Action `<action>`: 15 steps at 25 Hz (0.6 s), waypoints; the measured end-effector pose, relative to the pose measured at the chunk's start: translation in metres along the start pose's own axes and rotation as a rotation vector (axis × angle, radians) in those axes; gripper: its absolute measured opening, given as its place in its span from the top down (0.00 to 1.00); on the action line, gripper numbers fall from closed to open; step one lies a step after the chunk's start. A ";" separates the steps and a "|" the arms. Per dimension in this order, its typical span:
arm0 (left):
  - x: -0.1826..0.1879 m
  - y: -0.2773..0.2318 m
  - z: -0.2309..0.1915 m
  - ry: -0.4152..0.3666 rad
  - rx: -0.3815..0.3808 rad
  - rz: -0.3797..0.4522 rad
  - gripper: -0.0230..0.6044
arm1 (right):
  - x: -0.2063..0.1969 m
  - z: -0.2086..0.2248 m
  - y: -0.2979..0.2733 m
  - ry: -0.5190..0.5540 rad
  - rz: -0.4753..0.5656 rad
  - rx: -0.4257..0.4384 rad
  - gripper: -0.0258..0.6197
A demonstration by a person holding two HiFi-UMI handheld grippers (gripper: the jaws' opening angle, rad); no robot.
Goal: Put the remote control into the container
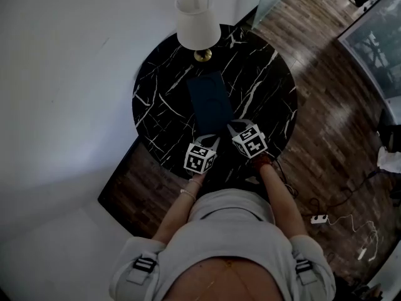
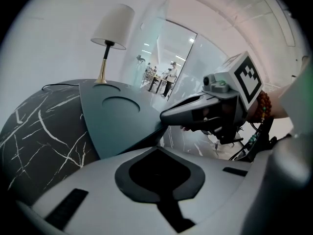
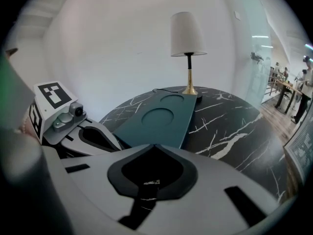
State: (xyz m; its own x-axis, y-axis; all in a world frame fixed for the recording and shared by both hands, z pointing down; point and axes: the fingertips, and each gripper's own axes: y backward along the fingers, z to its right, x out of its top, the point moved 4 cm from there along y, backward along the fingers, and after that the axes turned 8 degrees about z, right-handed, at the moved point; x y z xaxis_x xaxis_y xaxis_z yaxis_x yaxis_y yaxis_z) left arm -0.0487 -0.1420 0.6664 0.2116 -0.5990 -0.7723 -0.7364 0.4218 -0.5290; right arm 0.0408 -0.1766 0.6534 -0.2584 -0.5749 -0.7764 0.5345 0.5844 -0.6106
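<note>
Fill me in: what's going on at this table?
A person stands at a round black marble table with a gripper in each hand. The left gripper and right gripper are both shut and empty, with their tips at the near end of a flat teal tray, probably the container. A lamp stands at the far edge. No remote control shows in any view.

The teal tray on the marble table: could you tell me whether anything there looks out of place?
Nothing stands out. The teal tray sits undamaged on the marble table, with the lamp upright behind it. No remote control shows in any view.
</note>
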 end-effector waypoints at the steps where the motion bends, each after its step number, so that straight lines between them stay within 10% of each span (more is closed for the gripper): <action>1: 0.002 0.003 0.000 0.000 0.008 0.008 0.96 | 0.000 0.000 0.001 -0.008 -0.001 0.001 0.94; 15: 0.061 0.047 0.000 -0.032 0.138 0.213 0.96 | 0.036 -0.021 0.030 -0.077 0.183 0.005 0.94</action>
State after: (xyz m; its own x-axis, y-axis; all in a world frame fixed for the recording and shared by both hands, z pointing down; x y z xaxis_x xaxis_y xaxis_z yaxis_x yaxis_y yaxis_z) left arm -0.0706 -0.1587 0.5947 0.0828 -0.4661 -0.8808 -0.6722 0.6264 -0.3947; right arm 0.0301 -0.1679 0.6039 -0.0946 -0.5012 -0.8602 0.5712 0.6804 -0.4592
